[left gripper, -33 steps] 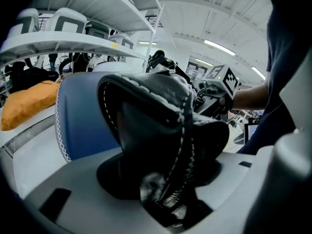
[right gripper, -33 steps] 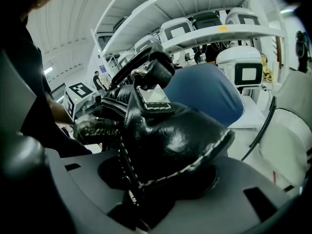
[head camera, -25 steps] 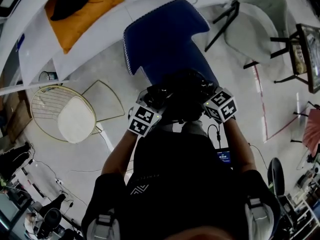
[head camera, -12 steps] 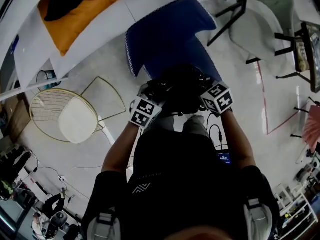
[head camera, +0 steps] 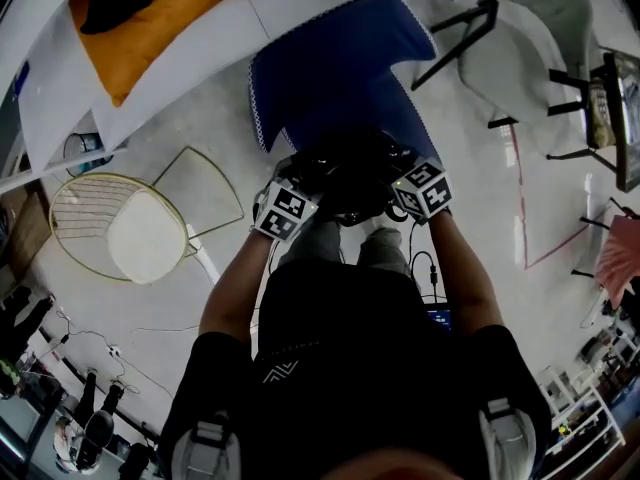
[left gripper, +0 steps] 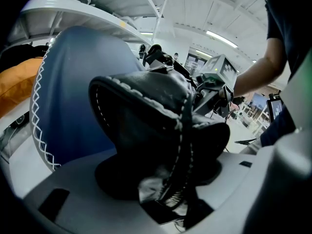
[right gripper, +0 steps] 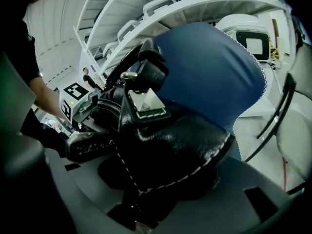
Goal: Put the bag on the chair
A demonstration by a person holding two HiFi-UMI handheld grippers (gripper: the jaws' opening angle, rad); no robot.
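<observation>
A black leather bag (head camera: 348,171) with white stitching hangs between my two grippers, over the front of the blue chair (head camera: 335,63). My left gripper (head camera: 298,190) is shut on the bag's left end, and its view is filled by the pinched leather (left gripper: 156,130). On the bag's right end my right gripper (head camera: 405,180) is shut, close by a strap tab (right gripper: 146,104). The chair's blue back (left gripper: 73,91) rises right behind the bag (right gripper: 165,145). Both grippers' fingertips are buried in the bag.
A gold wire chair with a white cushion (head camera: 125,233) stands to the left. A white sofa with an orange cushion (head camera: 150,18) runs behind the blue chair. A white chair on black legs (head camera: 520,48) is at the upper right. Cables and a small lit screen (head camera: 437,316) lie on the floor.
Both grippers have carried the bag forward, closer over the blue chair's seat. The grip on the bag looks the same.
</observation>
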